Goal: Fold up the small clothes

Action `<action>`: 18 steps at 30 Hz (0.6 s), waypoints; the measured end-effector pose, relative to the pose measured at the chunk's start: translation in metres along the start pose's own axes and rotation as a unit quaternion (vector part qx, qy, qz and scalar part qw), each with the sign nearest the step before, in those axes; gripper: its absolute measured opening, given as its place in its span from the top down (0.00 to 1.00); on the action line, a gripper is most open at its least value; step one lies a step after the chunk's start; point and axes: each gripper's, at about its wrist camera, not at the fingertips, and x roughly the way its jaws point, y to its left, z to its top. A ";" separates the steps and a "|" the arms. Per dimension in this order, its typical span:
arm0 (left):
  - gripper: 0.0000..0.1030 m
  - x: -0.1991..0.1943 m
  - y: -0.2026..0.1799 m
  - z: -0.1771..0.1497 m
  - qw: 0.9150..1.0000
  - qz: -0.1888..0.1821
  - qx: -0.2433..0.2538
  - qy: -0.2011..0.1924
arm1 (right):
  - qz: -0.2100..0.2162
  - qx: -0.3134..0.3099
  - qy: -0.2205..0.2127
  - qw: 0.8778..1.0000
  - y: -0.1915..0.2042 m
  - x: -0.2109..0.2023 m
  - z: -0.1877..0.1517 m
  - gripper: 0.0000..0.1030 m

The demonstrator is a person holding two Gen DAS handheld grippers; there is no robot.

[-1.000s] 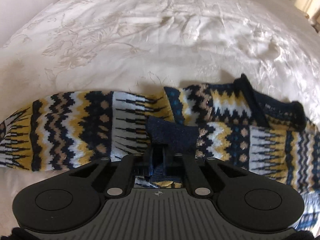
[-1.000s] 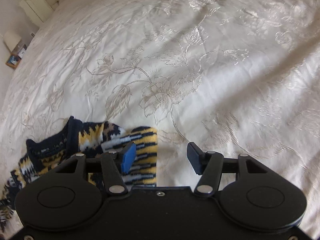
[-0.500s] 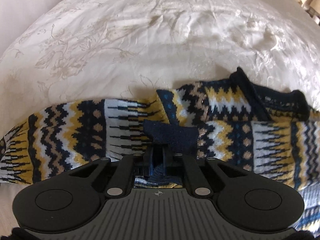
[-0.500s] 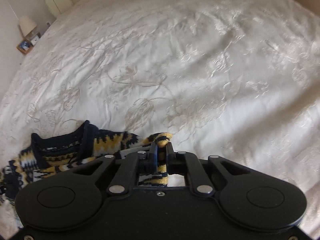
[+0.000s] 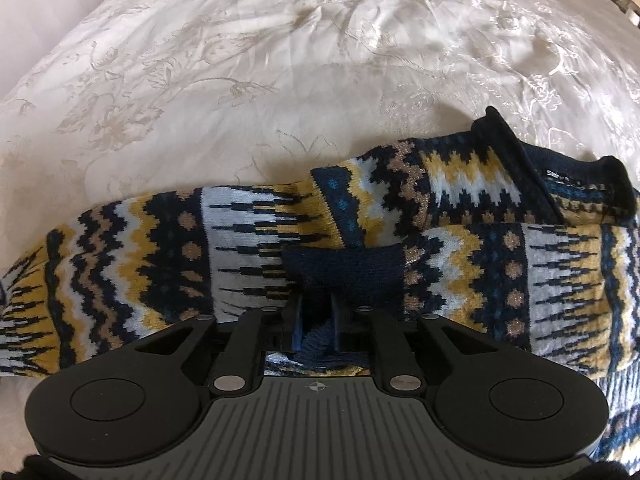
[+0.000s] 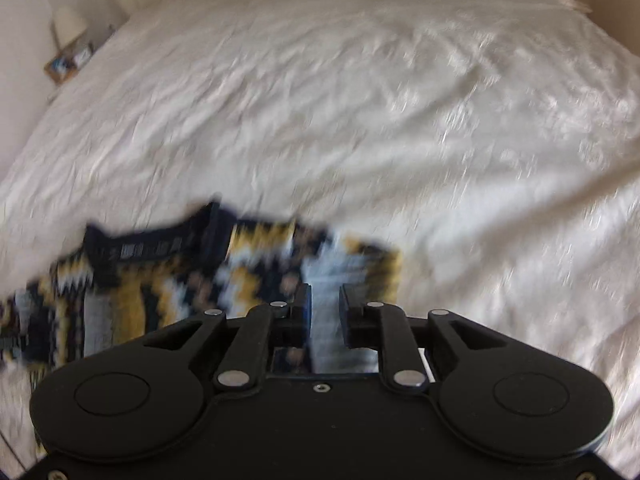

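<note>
Between the fingertips of the left gripper [image 5: 316,322] sits a bunched navy cuff [image 5: 344,268], folded in over the sweater's middle. The jaws have just been opening a little; a narrow gap shows and the navy knit lies inside it, though whether the pads press on it is hard to tell.

The right gripper [image 6: 324,316] has likewise just been parting its jaws. They stand narrowly apart with the pale band of the knit visible through the gap, apparently lying beneath rather than pinched; the view is blurred, so this is a judgement.

Outward from the fingers, the patterned knit sweater [image 5: 460,256] lies on the cream embroidered bedspread [image 5: 240,80], its long axis running left to right across the lower half of the left view, with the navy collar [image 5: 540,184] at the right. In the right view the sweater fills the lower left, its collar toward the upper left of the garment.

Both grippers hover directly over the fabric. The unfolded length stretches toward the left of the left view, so the left hand looks nearer to it for the next fold.
</note>
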 end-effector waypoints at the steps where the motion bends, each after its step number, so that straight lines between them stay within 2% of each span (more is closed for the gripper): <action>1: 0.81 -0.002 0.000 -0.001 1.000 0.003 -0.001 -0.002 | 0.006 0.006 0.012 1.000 -0.001 0.003 -0.007 0.74; 3: 0.80 -0.008 0.002 -0.003 1.000 0.014 0.001 -0.009 | 0.012 0.022 0.040 0.999 -0.003 0.011 -0.019 0.74; 6: 0.80 -0.020 0.006 -0.008 0.999 0.027 -0.002 -0.018 | -0.026 0.005 0.074 0.997 -0.003 0.024 -0.034 0.76; 10: 0.80 -0.047 0.014 -0.015 0.999 0.031 -0.011 -0.036 | -0.037 0.014 0.074 0.996 -0.010 0.020 -0.036 0.77; 12: 0.80 -0.061 0.016 -0.021 0.998 0.033 -0.014 -0.047 | -0.049 0.018 0.061 0.997 -0.009 0.011 -0.036 0.69; 14: 0.80 -0.074 0.018 -0.028 0.998 0.035 -0.014 -0.054 | -0.063 0.014 0.040 0.997 -0.003 -0.004 -0.038 0.41; 18: 0.80 -0.096 0.016 -0.045 0.997 0.032 -0.015 -0.062 | -0.068 -0.011 -0.007 0.998 0.013 -0.036 -0.050 0.23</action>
